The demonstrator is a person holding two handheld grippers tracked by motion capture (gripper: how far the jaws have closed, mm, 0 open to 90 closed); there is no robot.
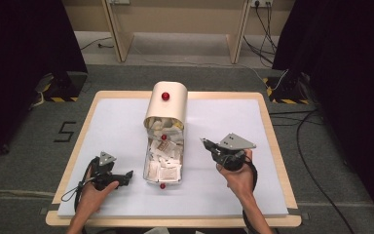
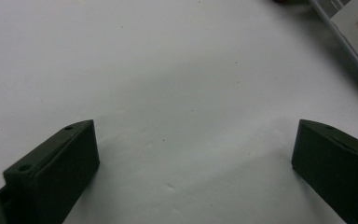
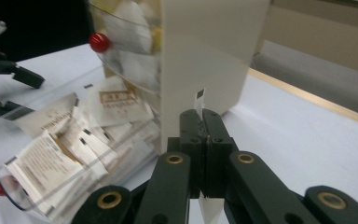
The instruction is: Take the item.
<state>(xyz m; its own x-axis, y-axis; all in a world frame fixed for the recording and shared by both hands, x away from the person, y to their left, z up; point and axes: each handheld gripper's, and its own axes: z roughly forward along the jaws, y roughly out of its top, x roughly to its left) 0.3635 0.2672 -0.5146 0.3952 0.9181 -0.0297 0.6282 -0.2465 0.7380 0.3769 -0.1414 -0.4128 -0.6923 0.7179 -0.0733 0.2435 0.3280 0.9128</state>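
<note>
On the white tabletop [image 1: 224, 122], midway between its left and right edges, stands a cream roll-top dispenser [image 1: 166, 105] with red knobs, its clear tray [image 1: 163, 163] reaching toward the near edge and heaped with white paper sachets [image 3: 51, 154]. The right gripper [image 1: 205, 142], lifted just right of the tray, is clamped tight on one thin sachet [image 3: 199, 100] held edge-on, so the step in hand looks like carrying a picked packet away, which next calls for setting it down on bare tabletop. The left gripper [image 1: 128, 176] rests spread wide and empty near the tray's near-left corner.
</note>
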